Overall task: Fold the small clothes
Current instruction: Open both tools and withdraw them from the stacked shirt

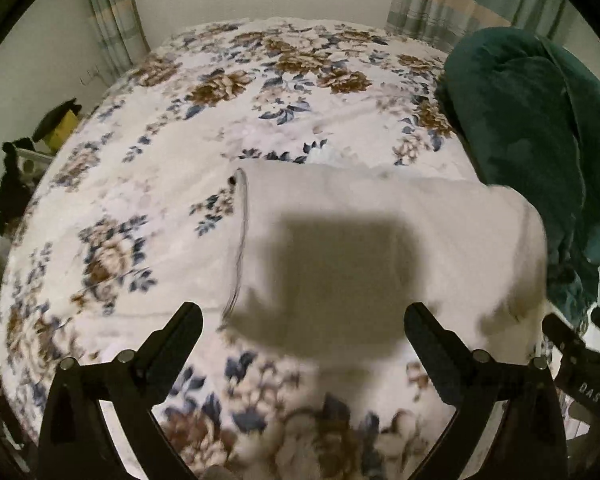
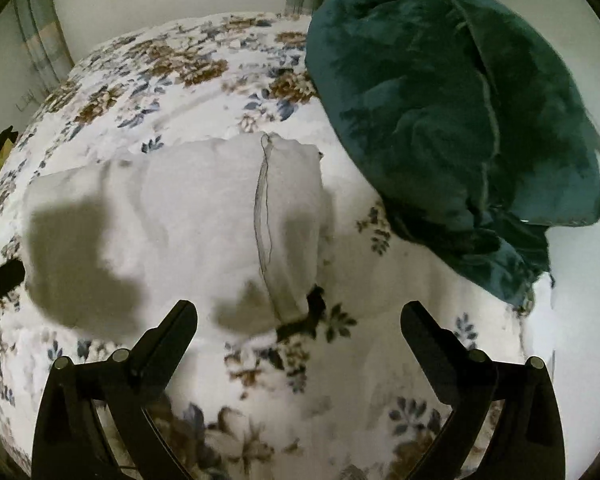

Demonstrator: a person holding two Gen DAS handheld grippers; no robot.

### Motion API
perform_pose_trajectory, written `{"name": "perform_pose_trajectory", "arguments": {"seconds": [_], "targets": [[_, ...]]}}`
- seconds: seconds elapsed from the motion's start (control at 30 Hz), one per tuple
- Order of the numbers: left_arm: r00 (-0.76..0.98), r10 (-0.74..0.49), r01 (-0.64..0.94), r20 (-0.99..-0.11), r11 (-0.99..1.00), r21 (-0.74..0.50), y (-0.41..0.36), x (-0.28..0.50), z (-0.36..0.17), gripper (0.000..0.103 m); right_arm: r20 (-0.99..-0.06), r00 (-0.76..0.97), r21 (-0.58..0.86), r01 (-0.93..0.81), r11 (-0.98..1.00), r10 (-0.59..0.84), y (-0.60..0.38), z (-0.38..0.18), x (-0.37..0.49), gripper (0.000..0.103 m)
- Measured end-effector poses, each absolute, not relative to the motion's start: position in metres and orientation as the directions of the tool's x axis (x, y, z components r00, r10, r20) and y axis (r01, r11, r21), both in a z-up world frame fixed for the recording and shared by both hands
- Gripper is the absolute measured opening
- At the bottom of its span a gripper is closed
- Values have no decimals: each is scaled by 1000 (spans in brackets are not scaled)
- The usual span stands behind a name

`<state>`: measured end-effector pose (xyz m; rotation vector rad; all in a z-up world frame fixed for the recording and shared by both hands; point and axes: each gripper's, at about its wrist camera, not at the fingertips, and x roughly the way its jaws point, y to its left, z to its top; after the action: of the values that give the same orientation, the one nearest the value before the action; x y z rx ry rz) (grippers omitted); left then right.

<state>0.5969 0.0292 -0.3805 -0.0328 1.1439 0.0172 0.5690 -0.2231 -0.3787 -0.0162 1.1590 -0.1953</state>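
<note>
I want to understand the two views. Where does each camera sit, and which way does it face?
Left wrist: on the left gripper, facing forward and down over the white garment on the floral bed; its open fingers show.
Right wrist: on the right gripper, facing likewise; its open fingers show.
Shared: garment, bed, green blanket.

Left claw (image 1: 303,314) black, tapered fingers, silver pivot pins, right claw (image 2: 299,312) alike
</note>
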Motion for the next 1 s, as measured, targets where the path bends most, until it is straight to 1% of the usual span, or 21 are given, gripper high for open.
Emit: {"name": "perform_pose_trajectory", "arguments": {"seconds": [0.1,0.33,0.53,0.67,0.87,1.0], "targets": [[441,21,-29,-897,1000,9,24,565,-346,103,-892,417,-120,150,981,-173,-215,-341,536,103],[519,21,-16,-855,1000,15,12,496,-257,103,-840,511,-126,147,981,-184,-205,-231,454,103],[566,17,-6,-824,1000,17,5,433,-189,103,-774,605,-115,151,982,-184,-204,-124,376,103],[607,32,-17,-794,999,27,3,392,-148,103,-719,671,-108,150,983,-182,-202,-64,324,103],[654,38,-39,-756,999,16,4,343,-101,103,-665,729,-81,143,986,-161,-200,1,253,103],[677,33,-32,-735,999,16,1,316,-79,103,-641,754,-66,133,989,-144,-200,28,217,103]]}}
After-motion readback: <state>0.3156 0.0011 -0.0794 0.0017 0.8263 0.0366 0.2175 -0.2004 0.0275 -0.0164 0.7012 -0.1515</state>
